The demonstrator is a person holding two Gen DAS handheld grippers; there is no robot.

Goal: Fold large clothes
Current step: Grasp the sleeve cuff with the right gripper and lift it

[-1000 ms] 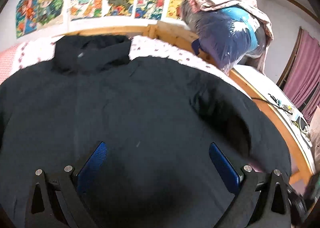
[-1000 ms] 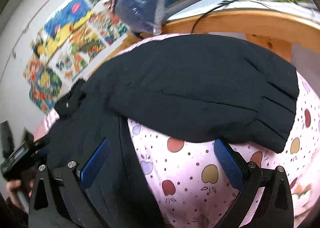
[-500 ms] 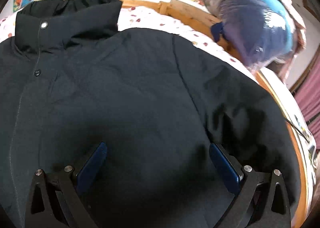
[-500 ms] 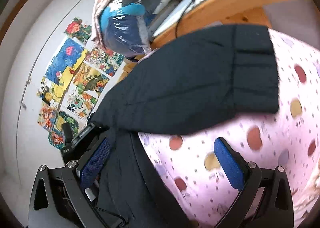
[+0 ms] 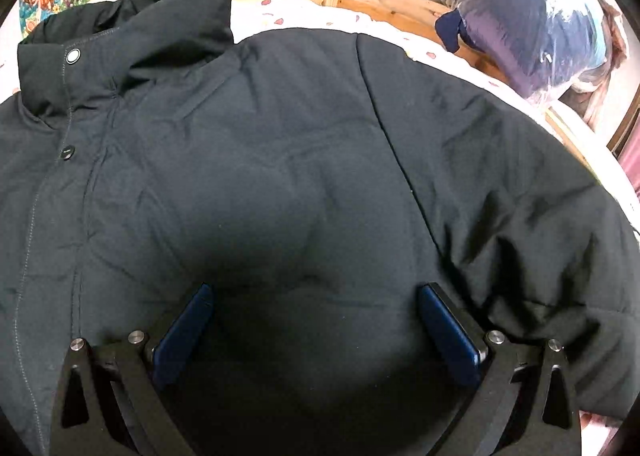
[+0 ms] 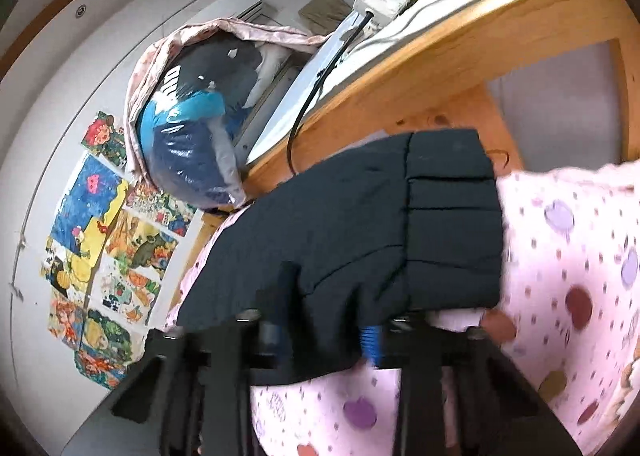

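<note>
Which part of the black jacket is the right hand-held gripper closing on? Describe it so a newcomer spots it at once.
Start at the pink fruit-print bedsheet below the wooden bed rail. The black jacket's sleeve stretches across it. The right hand-held gripper pinches its lower edge near the ribbed cuff, the only banded, stitched section.

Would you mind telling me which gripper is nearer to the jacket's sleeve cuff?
Right. The right gripper is shut on the sleeve near its cuff; the left gripper hovers open over the jacket's chest.

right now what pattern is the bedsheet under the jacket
Pink with coloured apples and small dots on the bedsheet, clearest in the right wrist view.
</note>
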